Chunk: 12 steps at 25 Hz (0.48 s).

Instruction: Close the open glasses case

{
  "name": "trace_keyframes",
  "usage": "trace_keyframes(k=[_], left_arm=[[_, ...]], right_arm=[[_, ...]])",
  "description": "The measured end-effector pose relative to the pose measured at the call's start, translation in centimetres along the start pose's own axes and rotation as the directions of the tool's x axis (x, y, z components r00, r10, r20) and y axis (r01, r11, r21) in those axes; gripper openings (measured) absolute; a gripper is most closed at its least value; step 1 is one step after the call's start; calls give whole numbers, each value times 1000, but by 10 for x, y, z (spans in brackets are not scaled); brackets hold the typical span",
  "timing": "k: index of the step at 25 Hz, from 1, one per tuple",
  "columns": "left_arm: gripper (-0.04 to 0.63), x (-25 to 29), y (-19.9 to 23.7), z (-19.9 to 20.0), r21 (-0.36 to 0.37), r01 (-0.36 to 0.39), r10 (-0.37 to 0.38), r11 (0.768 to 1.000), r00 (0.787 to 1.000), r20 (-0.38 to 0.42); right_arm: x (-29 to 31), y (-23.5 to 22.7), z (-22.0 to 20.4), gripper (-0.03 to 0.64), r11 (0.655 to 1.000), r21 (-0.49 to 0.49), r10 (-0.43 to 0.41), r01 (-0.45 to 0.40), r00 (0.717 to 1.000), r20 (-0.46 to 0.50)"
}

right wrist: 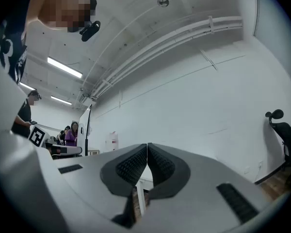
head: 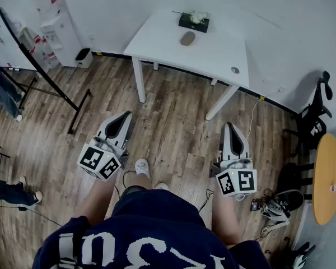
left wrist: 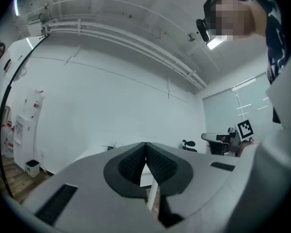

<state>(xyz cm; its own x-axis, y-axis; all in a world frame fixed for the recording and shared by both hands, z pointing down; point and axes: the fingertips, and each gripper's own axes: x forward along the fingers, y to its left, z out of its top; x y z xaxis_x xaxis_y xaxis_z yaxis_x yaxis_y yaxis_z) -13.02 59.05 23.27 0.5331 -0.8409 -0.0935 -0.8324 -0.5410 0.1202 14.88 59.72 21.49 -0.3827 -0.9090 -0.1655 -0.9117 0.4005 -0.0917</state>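
Observation:
A small grey-brown oval glasses case (head: 187,38) lies on the white table (head: 213,55) far ahead of me; at this distance I cannot tell whether its lid is up. Both grippers hang over the wooden floor, well short of the table. The left gripper (head: 125,116) is shut with nothing between its jaws, and its own view shows the ribbed pads meeting at the left gripper's tip (left wrist: 145,144). The right gripper (head: 229,126) is likewise shut and empty, its pads touching at the right gripper's tip (right wrist: 147,145).
A black box with white flowers (head: 194,21) stands behind the case, and a small round object (head: 235,70) sits near the table's right corner. A water dispenser (head: 59,32), a bin (head: 84,55) and a black stand (head: 45,77) are at left. An office chair (head: 316,116) and a round wooden table (head: 327,178) are at right.

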Motion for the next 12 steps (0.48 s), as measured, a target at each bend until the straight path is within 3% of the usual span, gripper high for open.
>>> trace_keyframes(k=[12], left_arm=[[14,24,9,0,-30,-5,5,1000,1000,24]], right_arm=[[17,-12,-2,25,1000,11,2,-2,1000,9]])
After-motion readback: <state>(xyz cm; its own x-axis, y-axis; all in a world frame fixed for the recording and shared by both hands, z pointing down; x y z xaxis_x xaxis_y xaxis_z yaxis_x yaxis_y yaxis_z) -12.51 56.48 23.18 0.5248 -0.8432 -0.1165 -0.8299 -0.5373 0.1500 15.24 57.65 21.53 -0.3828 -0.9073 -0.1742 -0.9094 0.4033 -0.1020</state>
